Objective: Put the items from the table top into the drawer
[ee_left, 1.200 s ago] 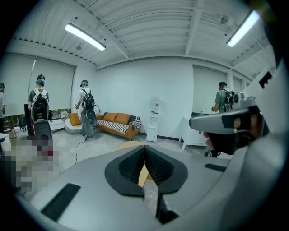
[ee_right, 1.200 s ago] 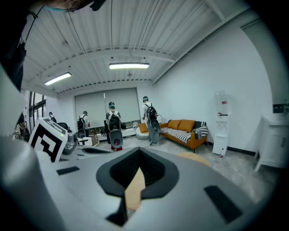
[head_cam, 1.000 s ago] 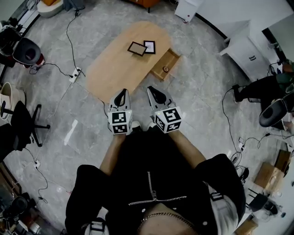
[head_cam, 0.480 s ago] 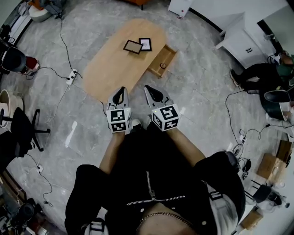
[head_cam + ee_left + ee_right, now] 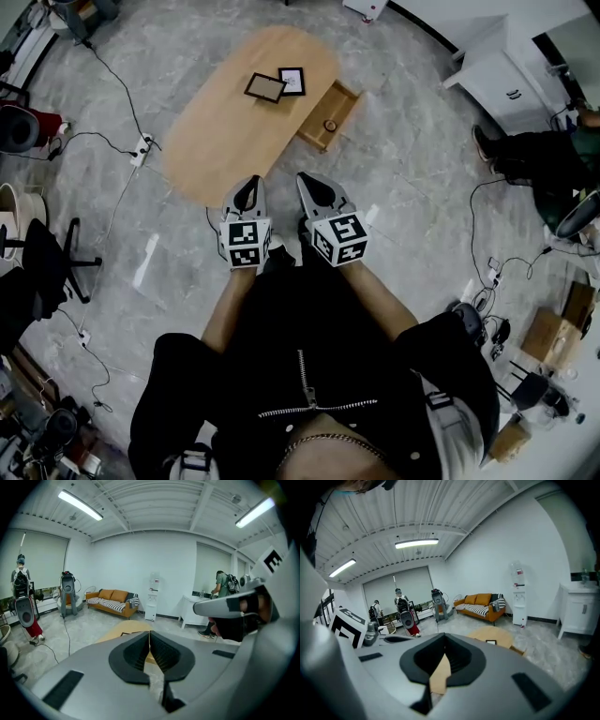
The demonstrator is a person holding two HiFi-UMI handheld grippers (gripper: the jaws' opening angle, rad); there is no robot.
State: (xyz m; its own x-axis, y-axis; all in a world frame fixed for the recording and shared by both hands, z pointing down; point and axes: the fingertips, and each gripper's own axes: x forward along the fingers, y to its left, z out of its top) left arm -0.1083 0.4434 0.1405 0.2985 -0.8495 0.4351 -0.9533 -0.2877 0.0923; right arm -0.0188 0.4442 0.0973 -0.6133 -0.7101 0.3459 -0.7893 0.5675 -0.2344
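Overhead, we look down on a person in dark clothing who stands on a grey marbled floor (image 5: 412,197) just short of the near end of a long, rounded wooden table (image 5: 225,131). We see the left gripper (image 5: 249,184) and the right gripper (image 5: 307,181) held side by side, both pointing toward the table. The left gripper's jaws are clenched together with nothing between them, and the right gripper's jaws are likewise pressed together and empty. On the table's far half lie two flat items side by side: a dark-framed panel (image 5: 265,87) and a white-bordered square card (image 5: 292,81). An open drawer (image 5: 339,100) juts from the table's right side near them, with a small round object (image 5: 330,126) inside. A power strip (image 5: 142,147) lies on the floor left of the table.
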